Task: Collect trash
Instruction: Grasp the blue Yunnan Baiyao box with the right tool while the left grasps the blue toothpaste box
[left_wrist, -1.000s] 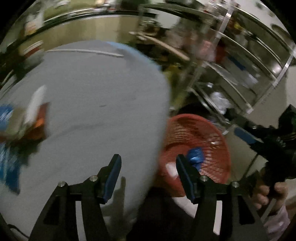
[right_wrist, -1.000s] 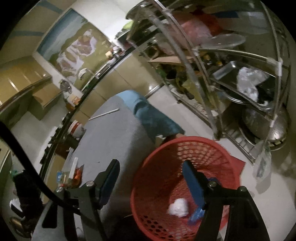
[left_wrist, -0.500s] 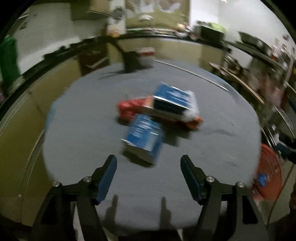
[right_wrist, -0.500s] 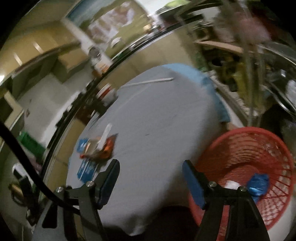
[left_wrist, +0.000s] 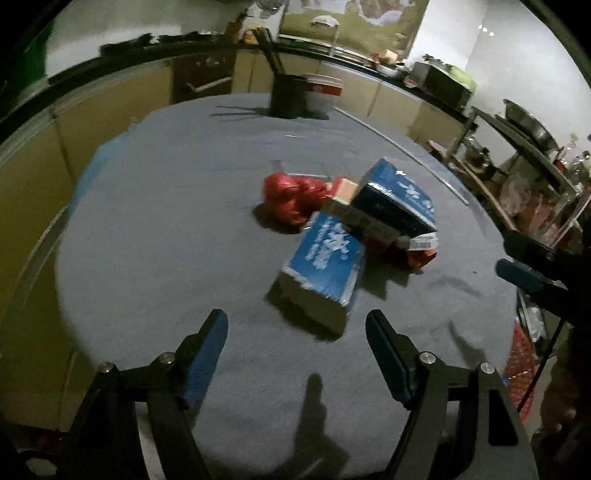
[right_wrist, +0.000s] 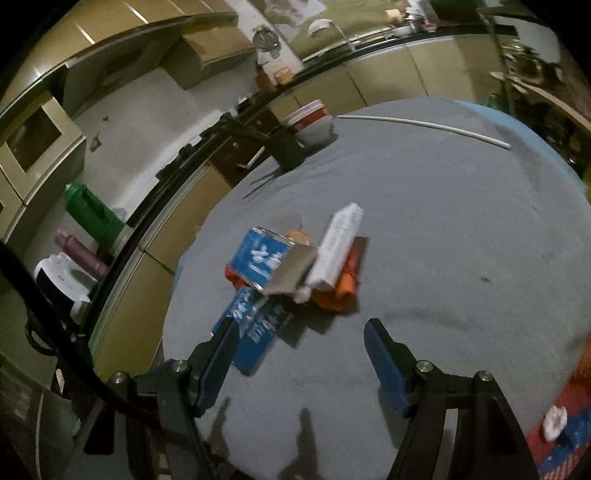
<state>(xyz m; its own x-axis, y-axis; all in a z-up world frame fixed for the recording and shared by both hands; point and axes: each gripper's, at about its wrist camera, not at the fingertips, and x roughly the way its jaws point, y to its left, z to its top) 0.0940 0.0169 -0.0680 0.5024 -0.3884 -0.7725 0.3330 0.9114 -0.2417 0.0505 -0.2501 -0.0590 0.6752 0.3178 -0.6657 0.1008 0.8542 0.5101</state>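
Observation:
A pile of trash lies mid-table on the grey cloth: a near blue carton (left_wrist: 325, 266), a second blue carton (left_wrist: 397, 199), a crumpled red bag (left_wrist: 291, 197) and an orange wrapper (left_wrist: 421, 258). The right wrist view shows the same pile: a blue carton (right_wrist: 264, 258), a white box (right_wrist: 338, 245), the orange wrapper (right_wrist: 341, 291). My left gripper (left_wrist: 297, 354) is open and empty, just short of the near blue carton. My right gripper (right_wrist: 301, 360) is open and empty, near the pile. The red trash basket (right_wrist: 565, 435) sits at lower right with white and blue trash inside.
A black holder (left_wrist: 288, 96) and a red-and-white bowl (left_wrist: 323, 96) stand at the table's far edge. A white rod (right_wrist: 424, 125) lies on the far side. The basket's rim (left_wrist: 519, 365) shows beyond the table's right edge. Metal shelves stand at the right.
Both grippers have swung away from the red basket toward the trash pile on the table. The left gripper has come closer to the near blue carton. Both stay open.

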